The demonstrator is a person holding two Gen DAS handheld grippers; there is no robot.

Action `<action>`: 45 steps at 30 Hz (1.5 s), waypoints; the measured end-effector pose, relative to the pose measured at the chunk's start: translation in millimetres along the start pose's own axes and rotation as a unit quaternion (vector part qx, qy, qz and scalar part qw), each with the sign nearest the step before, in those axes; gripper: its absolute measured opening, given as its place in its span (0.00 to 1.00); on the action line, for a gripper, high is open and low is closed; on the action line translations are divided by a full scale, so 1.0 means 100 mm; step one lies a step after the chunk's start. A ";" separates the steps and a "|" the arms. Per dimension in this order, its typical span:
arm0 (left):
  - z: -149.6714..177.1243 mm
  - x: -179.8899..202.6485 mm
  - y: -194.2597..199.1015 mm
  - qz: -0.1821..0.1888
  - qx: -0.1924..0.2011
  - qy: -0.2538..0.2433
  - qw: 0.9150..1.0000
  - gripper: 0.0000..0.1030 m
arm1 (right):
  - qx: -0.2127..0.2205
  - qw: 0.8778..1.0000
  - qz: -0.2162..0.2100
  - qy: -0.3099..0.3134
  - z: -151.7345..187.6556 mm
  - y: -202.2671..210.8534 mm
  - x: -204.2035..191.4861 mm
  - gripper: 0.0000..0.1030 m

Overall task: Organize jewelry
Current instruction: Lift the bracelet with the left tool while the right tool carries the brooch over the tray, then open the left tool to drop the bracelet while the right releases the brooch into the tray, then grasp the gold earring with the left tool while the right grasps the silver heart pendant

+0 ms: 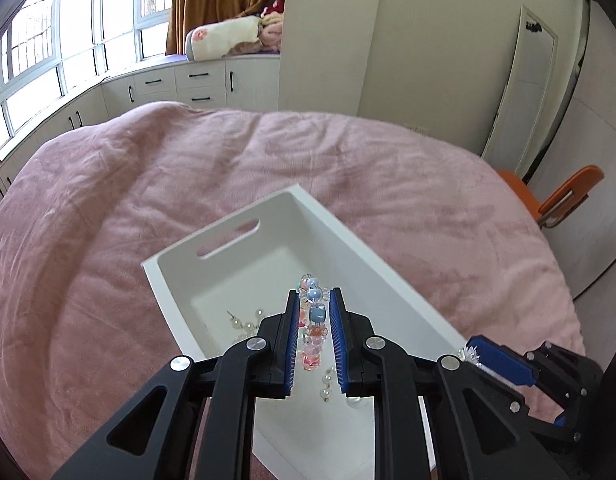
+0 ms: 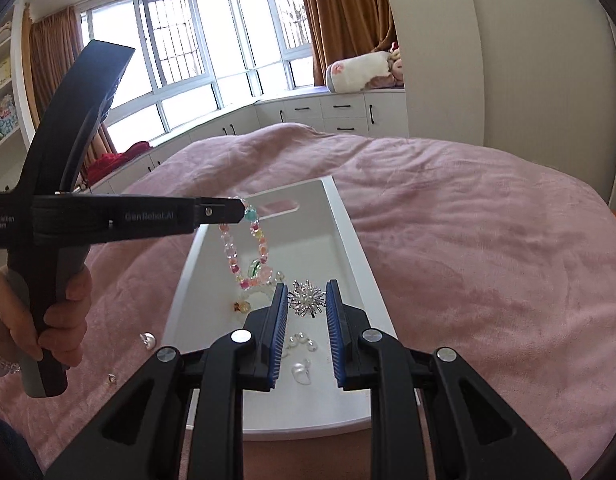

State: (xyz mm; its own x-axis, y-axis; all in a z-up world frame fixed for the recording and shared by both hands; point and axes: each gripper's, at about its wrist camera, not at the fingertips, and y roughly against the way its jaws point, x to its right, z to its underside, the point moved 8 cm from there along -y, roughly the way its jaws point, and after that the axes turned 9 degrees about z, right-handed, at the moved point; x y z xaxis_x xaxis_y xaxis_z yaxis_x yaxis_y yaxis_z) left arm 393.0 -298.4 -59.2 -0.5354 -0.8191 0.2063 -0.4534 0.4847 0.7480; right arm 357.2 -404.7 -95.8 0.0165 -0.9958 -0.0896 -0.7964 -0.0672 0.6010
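A white box (image 1: pixel 372 264) with a handle slot lies on the pink bed; it also shows in the right wrist view (image 2: pixel 348 220). My left gripper (image 1: pixel 315 300) is shut on a colourful beaded bracelet (image 1: pixel 314 318), which hangs over the box as a loop (image 2: pixel 247 248). My right gripper (image 2: pixel 306 292) is shut on a silver spiky brooch (image 2: pixel 305 298) held above the box; it shows at the lower right of the left wrist view (image 1: pixel 470 354). Pearl pieces (image 2: pixel 301 342) lie on the box floor.
The pink bedspread (image 1: pixel 187 200) surrounds the box. A loose pearl earring (image 2: pixel 147 339) and a small piece (image 2: pixel 111 379) lie on the bed left of the box. An orange chair (image 1: pixel 564 196) stands at the right. White cabinets (image 2: pixel 340 114) run under the windows.
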 end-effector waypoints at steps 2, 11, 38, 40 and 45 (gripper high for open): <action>0.07 -0.04 -0.09 -0.007 -0.013 -0.004 1.000 0.20 | -0.008 1.000 0.004 0.002 0.05 -0.06 0.01 0.19; 0.33 -0.12 -0.31 -0.030 -0.050 -0.021 0.998 0.20 | -0.029 0.999 0.015 0.015 0.21 -0.22 -0.04 0.19; 0.21 -0.28 0.34 -0.065 -0.019 -0.085 0.994 0.54 | 0.024 0.995 0.048 0.080 -0.10 0.12 -0.36 0.57; 0.21 -0.37 0.49 -0.074 -0.010 -0.086 0.994 0.61 | 0.043 0.994 0.045 0.088 -0.21 0.22 -0.54 0.64; 0.25 -0.63 0.87 -0.090 0.015 -0.085 0.992 0.72 | 0.064 0.992 0.034 0.101 -0.35 0.34 -0.86 0.75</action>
State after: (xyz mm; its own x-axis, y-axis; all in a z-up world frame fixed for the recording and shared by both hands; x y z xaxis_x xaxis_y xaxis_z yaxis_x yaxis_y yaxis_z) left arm 369.5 -196.4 -22.8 -0.5551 -0.8308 -0.0394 -0.5716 0.3467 0.7437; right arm 349.6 -323.4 -39.4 0.0700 -0.9907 0.1168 -0.8696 -0.0032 0.4938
